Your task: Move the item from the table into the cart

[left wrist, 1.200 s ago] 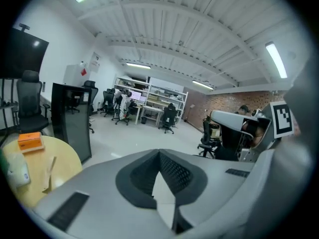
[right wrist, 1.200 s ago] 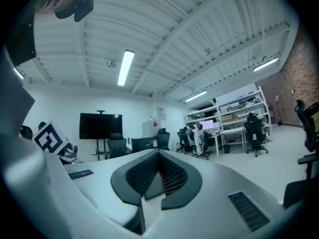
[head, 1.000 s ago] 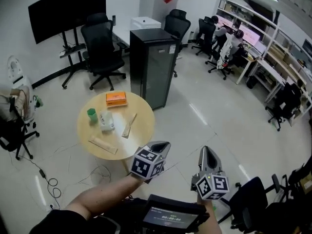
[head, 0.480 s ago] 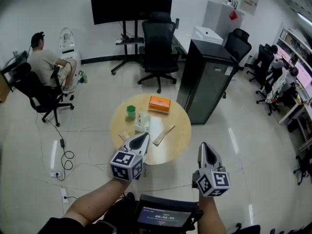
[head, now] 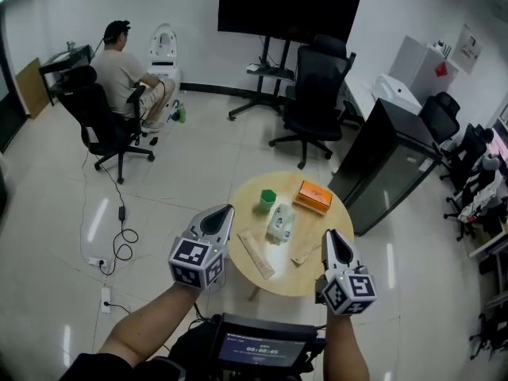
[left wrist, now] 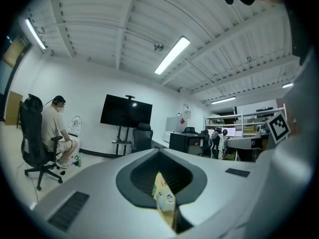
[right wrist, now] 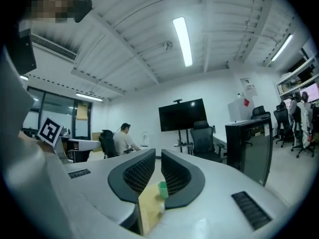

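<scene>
Facing table [head: 286,280] near edge. Holding left gripper [head: 225,211] level, pressed together, empty. Just parting right gripper [head: 332,236] slightly, nothing between, likely readying pick. Noting green cup [head: 267,201], orange box [head: 314,198] by far edge, white pack [head: 279,223] mid-table; spotting no cart.

Long ceiling lamps [left wrist: 172,55] fill the room with bright, even white light. The glossy floor [head: 95,217] mirrors them as pale streaks of glare. The table [head: 290,276] is evenly lit, and the shadows under the chairs [head: 313,109] are faint and soft-edged. Every view bulges like a fisheye: walls and beams bend, and the corners fall to black. A mosaic patch sits at the top left of the right gripper view.
</scene>
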Demonstrator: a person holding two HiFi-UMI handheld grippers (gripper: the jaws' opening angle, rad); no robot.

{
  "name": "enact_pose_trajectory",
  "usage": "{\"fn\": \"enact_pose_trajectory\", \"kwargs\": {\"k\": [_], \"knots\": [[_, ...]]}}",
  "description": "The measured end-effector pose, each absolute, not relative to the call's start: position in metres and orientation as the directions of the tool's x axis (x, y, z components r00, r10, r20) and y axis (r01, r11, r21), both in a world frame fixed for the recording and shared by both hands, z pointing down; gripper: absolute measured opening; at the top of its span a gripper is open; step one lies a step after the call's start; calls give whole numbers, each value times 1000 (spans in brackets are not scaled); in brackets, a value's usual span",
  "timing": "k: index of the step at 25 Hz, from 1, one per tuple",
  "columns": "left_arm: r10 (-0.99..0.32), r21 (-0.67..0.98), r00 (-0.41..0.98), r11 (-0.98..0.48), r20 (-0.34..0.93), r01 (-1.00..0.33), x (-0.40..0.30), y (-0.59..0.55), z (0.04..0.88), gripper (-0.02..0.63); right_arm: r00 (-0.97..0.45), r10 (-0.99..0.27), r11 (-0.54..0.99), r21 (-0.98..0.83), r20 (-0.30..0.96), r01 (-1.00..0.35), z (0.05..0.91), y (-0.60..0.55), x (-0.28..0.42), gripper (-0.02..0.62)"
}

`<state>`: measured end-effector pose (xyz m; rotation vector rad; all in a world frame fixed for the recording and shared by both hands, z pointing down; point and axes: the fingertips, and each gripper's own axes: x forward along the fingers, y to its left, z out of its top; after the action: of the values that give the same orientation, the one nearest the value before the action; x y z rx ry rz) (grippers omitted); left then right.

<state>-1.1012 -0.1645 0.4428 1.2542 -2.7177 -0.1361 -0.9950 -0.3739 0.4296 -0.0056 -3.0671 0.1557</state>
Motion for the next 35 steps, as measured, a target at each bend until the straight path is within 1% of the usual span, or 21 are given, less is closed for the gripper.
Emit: {"fn": "enact_pose_trajectory", "kwargs": {"k": [3, 6, 7, 8, 9, 10, 12, 14, 17, 20, 21, 22, 25, 27, 31, 35], "knots": [[-745, 126, -657, 668, 121, -734, -1147, -139, 455, 0, -994, 47, 995, -88, 99, 38, 441, -349, -1052, 35], [-718, 110, -681, 696, 143, -710, -1184, -136, 465, 0, -979, 109, 993, -56, 170, 101, 456, -341, -1105, 35], [-706, 100, -691, 707, 156, -700, -1194, -137, 469, 24, -970, 139, 990, -49, 199, 132, 462, -338, -1120, 51], [-696, 90, -697, 716, 170, -693, -1203, -140, 473, 43, -960, 167, 986, -44, 224, 161, 467, -337, -1134, 103], [-691, 83, -699, 719, 182, -690, -1212, -145, 476, 69, -951, 190, 982, -36, 244, 187, 472, -339, -1148, 109], [-688, 81, -699, 721, 194, -688, -1218, -151, 478, 75, -942, 208, 978, -27, 263, 209, 478, -342, -1161, 110], [-682, 79, -695, 724, 225, -685, -1227, -163, 485, 75, -914, 246, 967, -11, 322, 256, 496, -348, -1186, 110], [-679, 69, -687, 723, 261, -688, -1240, -175, 494, 75, -871, 269, 955, 7, 412, 298, 519, -354, -1216, 110], [-670, 92, -680, 729, 297, -678, -1270, -192, 507, 75, -804, 266, 943, 31, 532, 332, 553, -366, -1262, 110], [-670, 97, -663, 724, 335, -683, -1300, -204, 529, 75, -747, 263, 928, 50, 611, 368, 592, -369, -1299, 114], [-671, 85, -656, 719, 344, -690, -1313, -207, 538, 75, -730, 260, 922, 62, 632, 383, 603, -368, -1313, 157], [-671, 74, -652, 714, 352, -696, -1330, -210, 548, 75, -714, 253, 915, 79, 653, 396, 614, -366, -1327, 169], [-673, 72, -629, 703, 390, -708, -1378, -212, 586, 75, -648, 228, 894, 107, 727, 434, 656, -358, -1370, 169], [-681, 75, -605, 687, 411, -723, -1405, -212, 617, 75, -592, 221, 880, 104, 775, 464, 693, -350, -1395, 202], [-693, 100, -560, 664, 454, -741, -1454, -218, 688, 75, -530, 206, 855, 112, 823, 506, 760, -346, -1453, 202], [-708, 167, -506, 648, 493, -743, -1483, -230, 749, 75, -470, 179, 837, 118, 865, 535, 814, -352, -1494, 202]]}}
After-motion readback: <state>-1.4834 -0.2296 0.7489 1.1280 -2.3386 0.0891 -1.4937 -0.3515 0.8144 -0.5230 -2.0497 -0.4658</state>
